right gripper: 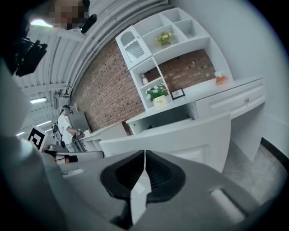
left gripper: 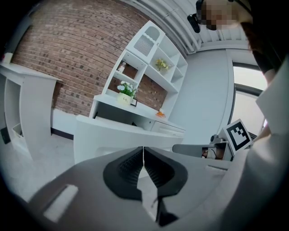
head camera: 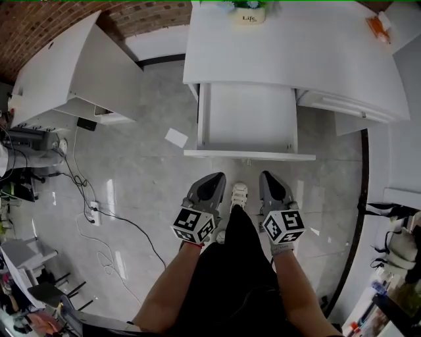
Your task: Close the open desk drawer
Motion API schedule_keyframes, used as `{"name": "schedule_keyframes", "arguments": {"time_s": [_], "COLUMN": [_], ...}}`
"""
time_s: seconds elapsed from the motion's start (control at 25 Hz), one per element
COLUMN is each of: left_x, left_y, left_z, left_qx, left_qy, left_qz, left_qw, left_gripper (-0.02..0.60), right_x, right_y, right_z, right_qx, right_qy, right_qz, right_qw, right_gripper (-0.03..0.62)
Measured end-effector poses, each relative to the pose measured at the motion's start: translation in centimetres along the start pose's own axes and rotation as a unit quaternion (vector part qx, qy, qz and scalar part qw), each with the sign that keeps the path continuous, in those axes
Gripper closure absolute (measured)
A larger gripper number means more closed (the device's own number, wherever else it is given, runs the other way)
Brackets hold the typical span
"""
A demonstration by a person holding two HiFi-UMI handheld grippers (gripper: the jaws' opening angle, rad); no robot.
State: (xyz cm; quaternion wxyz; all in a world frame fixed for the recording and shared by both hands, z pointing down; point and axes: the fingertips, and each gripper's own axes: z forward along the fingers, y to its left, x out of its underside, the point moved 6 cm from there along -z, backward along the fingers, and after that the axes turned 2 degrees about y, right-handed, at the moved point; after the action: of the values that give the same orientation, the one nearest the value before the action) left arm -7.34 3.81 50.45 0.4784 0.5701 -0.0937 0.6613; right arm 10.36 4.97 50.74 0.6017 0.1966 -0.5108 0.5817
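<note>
The white desk drawer [head camera: 248, 125] stands pulled out from under the white desk [head camera: 296, 52], its front panel [head camera: 249, 156] nearest me. It looks empty inside. My left gripper [head camera: 212, 181] and right gripper [head camera: 268, 179] hover side by side just short of that panel, both shut with nothing held. In the left gripper view the drawer front [left gripper: 108, 135] fills the middle, beyond the shut left gripper [left gripper: 143, 155]. The right gripper view shows the same front [right gripper: 180, 135] behind the shut right gripper [right gripper: 144, 160].
A second white desk [head camera: 72, 72] stands at the left. Cables and a power strip [head camera: 95, 214] lie on the grey floor, with a white sheet [head camera: 176, 137] near the drawer's left corner. A flower pot [head camera: 249, 13] sits on the desk; a person [right gripper: 67, 124] stands far off.
</note>
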Motion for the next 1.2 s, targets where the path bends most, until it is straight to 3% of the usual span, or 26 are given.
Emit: {"name": "schedule_keyframes", "arguments": {"time_s": [0.44, 1.2], "left_x": [-1.0, -2.8], "left_y": [1.0, 2.5], "left_z": [3.1, 6.1], "left_qx": [0.000, -0.019], "left_qy": [-0.003, -0.005], "left_qz": [0.002, -0.009], "left_qw": [1.0000, 0.9998], "left_gripper": [0.586, 0.584], "right_x": [-2.2, -3.7], "right_y": [-1.3, -2.9], "right_z": [1.9, 4.2], "right_qx": [0.023, 0.012], "right_qy": [-0.020, -0.007], "right_qz": [0.004, -0.001], "right_qw": [1.000, 1.000], "right_gripper": [0.594, 0.594]}}
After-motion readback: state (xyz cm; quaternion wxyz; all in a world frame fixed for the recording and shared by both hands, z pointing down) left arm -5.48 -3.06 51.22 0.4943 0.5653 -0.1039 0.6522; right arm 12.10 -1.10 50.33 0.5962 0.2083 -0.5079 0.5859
